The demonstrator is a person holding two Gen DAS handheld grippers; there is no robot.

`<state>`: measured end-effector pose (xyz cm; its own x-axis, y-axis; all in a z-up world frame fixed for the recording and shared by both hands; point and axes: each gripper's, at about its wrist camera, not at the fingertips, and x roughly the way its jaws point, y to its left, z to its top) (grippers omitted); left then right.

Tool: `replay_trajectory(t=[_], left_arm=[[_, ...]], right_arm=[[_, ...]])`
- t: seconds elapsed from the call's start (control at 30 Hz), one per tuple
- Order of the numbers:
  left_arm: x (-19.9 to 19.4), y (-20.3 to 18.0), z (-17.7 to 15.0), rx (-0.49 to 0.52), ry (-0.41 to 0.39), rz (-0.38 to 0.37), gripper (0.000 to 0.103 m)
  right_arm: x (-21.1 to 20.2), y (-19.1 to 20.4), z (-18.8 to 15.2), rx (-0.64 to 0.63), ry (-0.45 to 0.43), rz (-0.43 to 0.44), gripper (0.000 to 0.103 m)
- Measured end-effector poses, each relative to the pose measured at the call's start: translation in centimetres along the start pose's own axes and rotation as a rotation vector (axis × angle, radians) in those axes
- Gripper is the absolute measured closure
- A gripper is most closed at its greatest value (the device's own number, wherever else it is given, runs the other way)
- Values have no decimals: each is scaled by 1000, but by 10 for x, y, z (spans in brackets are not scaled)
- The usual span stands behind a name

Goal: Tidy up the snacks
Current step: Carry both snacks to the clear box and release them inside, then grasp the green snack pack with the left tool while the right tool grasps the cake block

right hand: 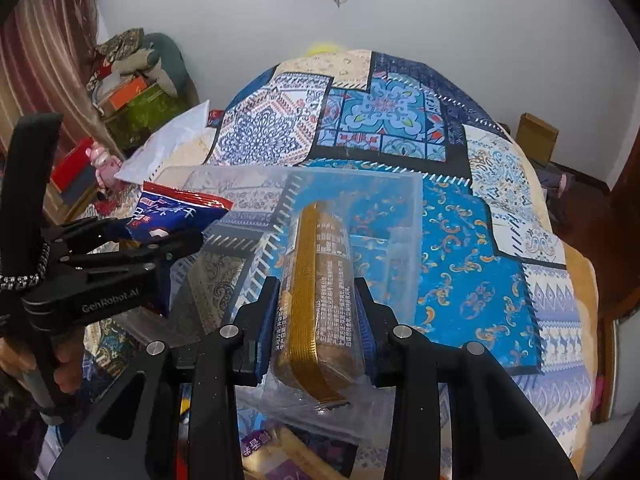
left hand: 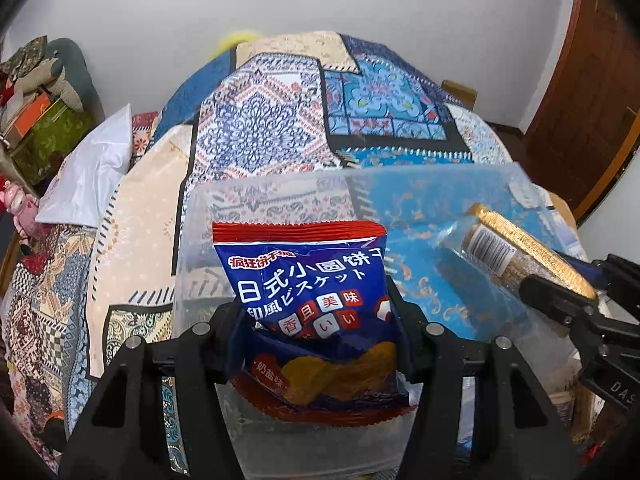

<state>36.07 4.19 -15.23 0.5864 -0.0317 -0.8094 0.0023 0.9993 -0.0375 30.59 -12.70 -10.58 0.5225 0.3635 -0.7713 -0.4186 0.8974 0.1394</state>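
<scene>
Blue biscuit bag (left hand: 316,308) is sitting pinched between the left gripper's (left hand: 316,316) fingers while the right gripper (right hand: 318,316) is clamping a gold-striped cracker roll (right hand: 316,300), both above a clear plastic bin (right hand: 404,200).

Both views are evenly lit by soft, cool daylight with no clear source; the wall (left hand: 360,8) ahead of the claws reads bright and flat. Shadows are weak, only faint dark patches under the left claw (left hand: 316,328) and right claw (right hand: 318,312). The clear bin (left hand: 440,184) just beyond the fingers looks milky and hazes the quilt (right hand: 460,240) behind it. Fisheye bending curves the quilt into a dome, and black vignette fills the corners. Packet print between the fingers is sharp; far clutter to the left is soft.
</scene>
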Motion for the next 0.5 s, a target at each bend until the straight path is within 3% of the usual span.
replay_trajectory(t=[0.2,0.37,0.5], left_arm=[[-11,1,-1,-8,-8,-9,32],[-49,-1,-4,14,-61,-2,30],[-92,0,-20,24,-108,6,20]], right_arm=[[-3,1,2,-24,10,-25,65],[-25,-5,3,-2,-17,-21,64],[-53,-6,-2,14,-47,-8,64]])
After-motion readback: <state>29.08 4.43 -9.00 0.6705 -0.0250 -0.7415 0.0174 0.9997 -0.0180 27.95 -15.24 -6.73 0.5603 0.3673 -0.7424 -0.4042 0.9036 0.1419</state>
